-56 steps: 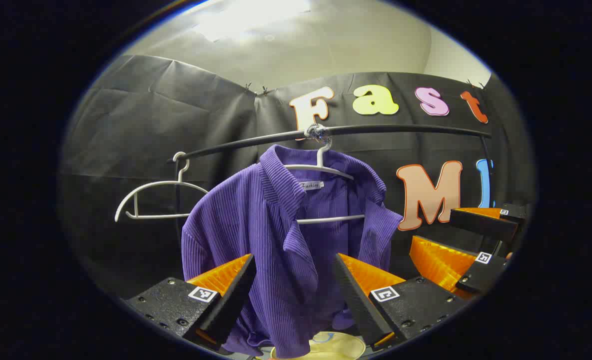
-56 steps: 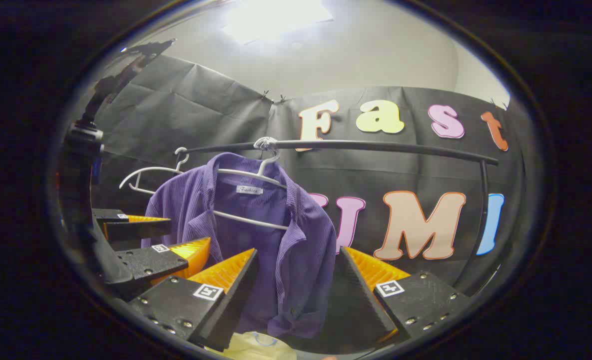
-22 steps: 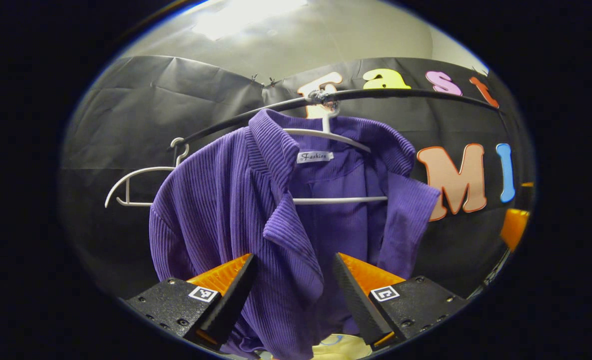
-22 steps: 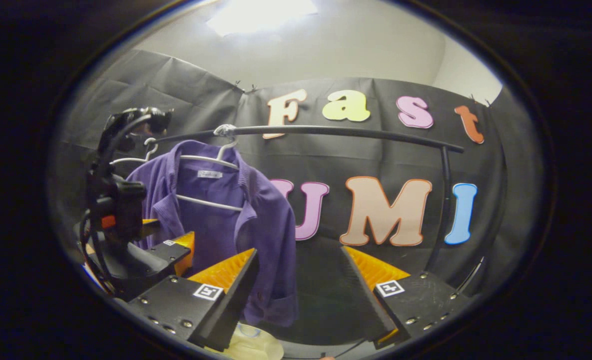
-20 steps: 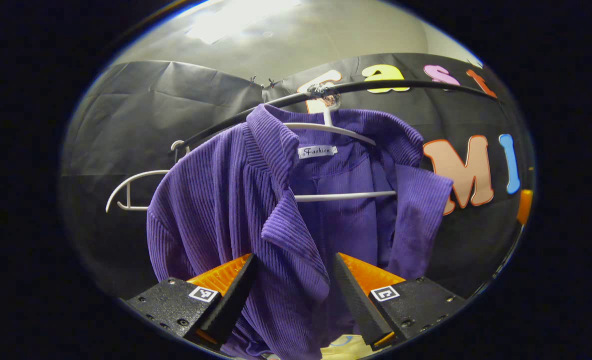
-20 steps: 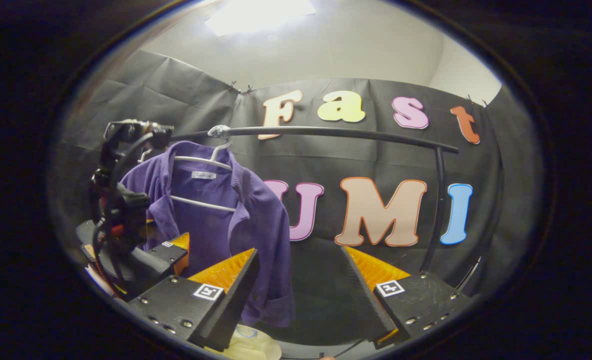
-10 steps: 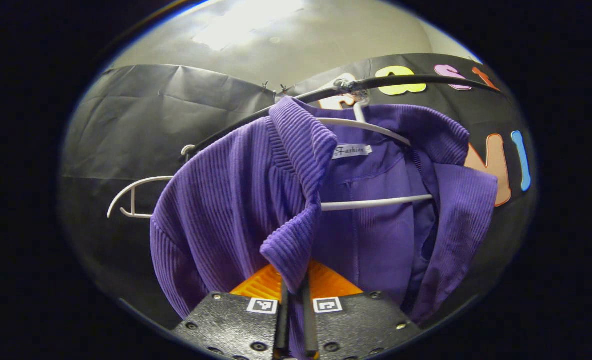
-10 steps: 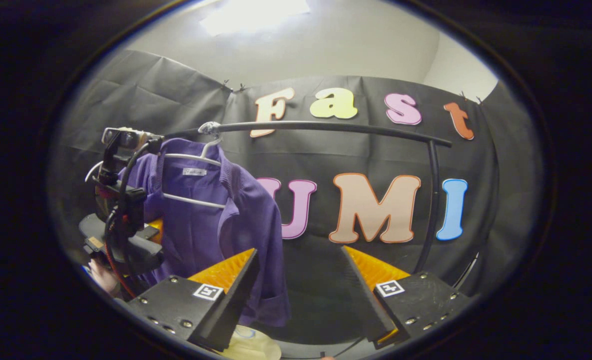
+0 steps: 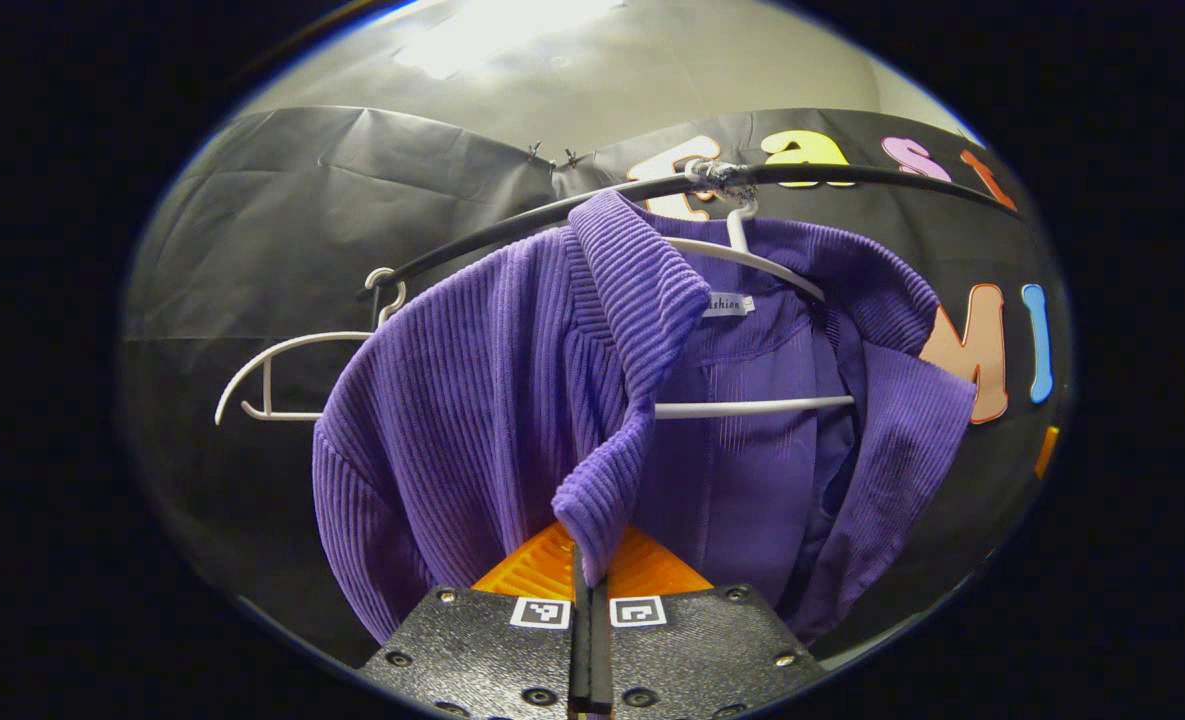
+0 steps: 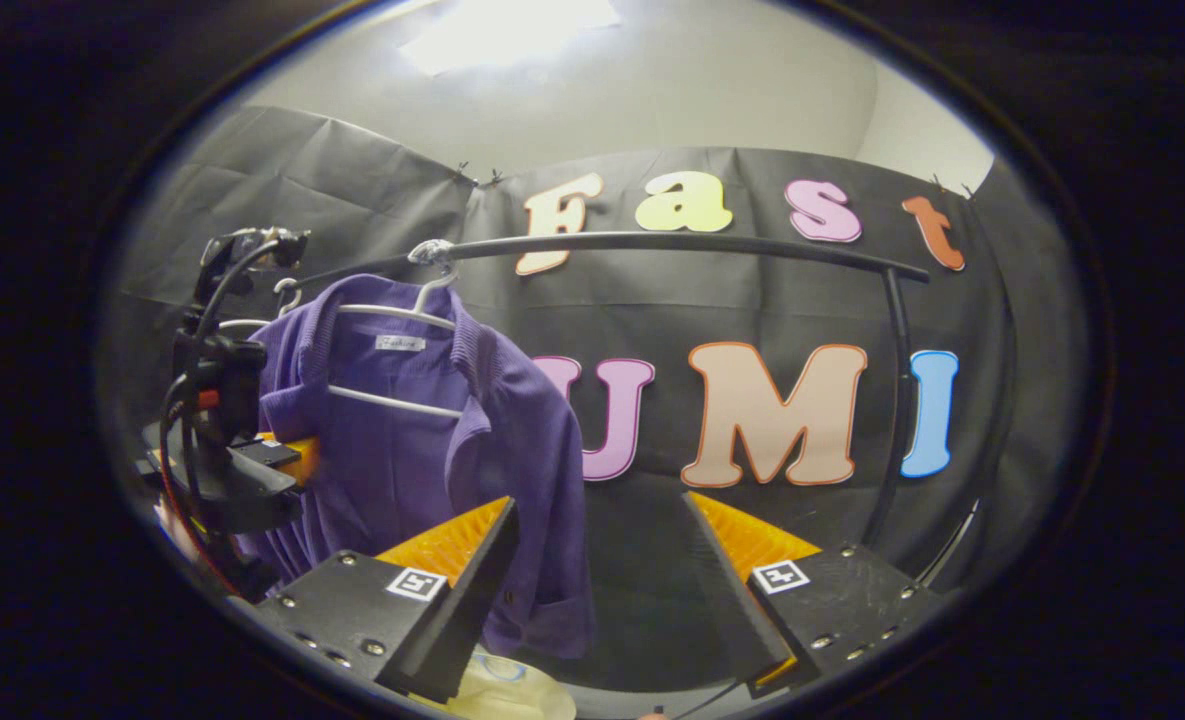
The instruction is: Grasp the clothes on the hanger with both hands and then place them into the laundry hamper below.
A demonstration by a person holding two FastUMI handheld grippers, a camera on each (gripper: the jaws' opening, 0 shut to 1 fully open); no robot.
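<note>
A purple ribbed shirt (image 9: 472,390) hangs on a white hanger (image 9: 752,405) from a black rail (image 9: 512,225). My left gripper (image 9: 590,560) is shut on the shirt's left lapel, with the cloth pinched between both fingers. In the right gripper view the same shirt (image 10: 422,430) hangs at the left, and the left gripper (image 10: 297,455) presses into its front edge. My right gripper (image 10: 597,540) is open, to the right of the shirt and apart from it. A pale hamper rim (image 10: 512,690) peeks out below the shirt.
An empty white hanger (image 9: 282,375) hangs on the rail left of the shirt. The rail's upright post (image 10: 897,400) stands at the right. Black cloth covers the back wall.
My left gripper moved in to the shirt's lapel and closed on it. The collar has bunched and shifted right. My right gripper stayed open, drifting only slightly.
</note>
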